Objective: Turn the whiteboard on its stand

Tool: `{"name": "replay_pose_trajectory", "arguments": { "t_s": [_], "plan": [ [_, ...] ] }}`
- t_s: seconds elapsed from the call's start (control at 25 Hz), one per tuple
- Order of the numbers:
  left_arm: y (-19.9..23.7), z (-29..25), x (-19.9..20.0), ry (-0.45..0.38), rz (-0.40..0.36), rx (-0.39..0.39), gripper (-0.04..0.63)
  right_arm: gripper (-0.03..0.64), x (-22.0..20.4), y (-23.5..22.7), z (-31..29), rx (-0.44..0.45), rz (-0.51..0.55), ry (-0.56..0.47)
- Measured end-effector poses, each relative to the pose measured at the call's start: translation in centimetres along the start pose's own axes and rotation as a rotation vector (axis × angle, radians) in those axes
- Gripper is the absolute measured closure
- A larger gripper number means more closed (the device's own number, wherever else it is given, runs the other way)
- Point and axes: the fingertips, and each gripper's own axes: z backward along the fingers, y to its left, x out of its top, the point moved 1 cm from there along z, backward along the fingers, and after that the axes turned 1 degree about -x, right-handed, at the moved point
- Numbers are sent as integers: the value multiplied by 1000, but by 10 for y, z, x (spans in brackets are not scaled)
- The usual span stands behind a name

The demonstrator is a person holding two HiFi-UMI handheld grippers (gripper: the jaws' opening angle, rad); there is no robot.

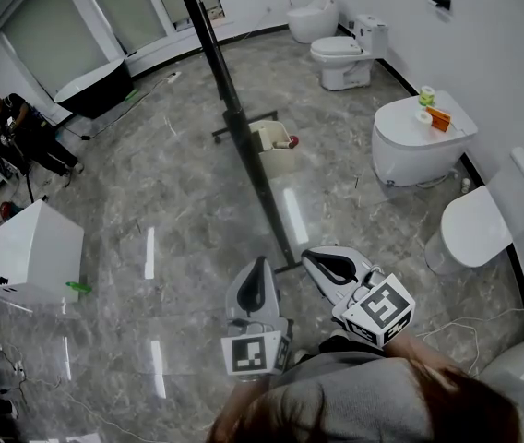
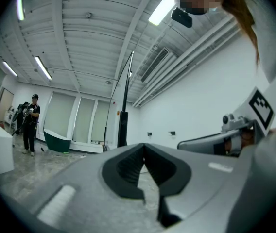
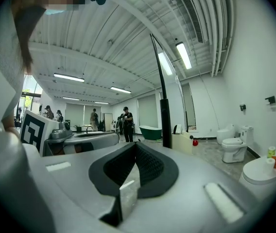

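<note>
two grey hand-held grippers lie side by side, both pointing level across the marbled grey floor. the left gripper (image 1: 258, 264) has its fingers together; in the left gripper view the dark ribbed pads (image 2: 128, 168) meet at the tips with nothing between them. the right gripper (image 1: 311, 255) is closed the same way, its fingers tip to tip and empty. the tall dark-framed whiteboard on its black stand (image 1: 244, 146) is seen edge-on. it runs away from the fingertips as a thin dark line, and its near end sits between the two sets of tips, just ahead of them. neither gripper touches it. beyond the fingers, just right of the board, stands a small beige cart with a red ball (image 1: 271, 144). a white ceramic toilet (image 1: 345, 58) sits far ahead to the right of the right fingers, and a white cube-shaped box (image 1: 36, 252) stands well to the left of the left fingers. a person in dark clothes (image 1: 8, 123) stands farther off on that side.
</note>
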Motion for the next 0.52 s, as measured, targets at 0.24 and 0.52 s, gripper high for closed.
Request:
{"name": "replay_pose_trajectory", "arguments": {
  "t_s": [0.24,0.52],
  "plan": [
    [0,-3,-3,7,-4,3,596,614,-1,-3,-3,7,3,-3],
    [-1,-7,-2,18,-12,0,596,612,0,-6,-4,13,-3,-4]
  ]
}}
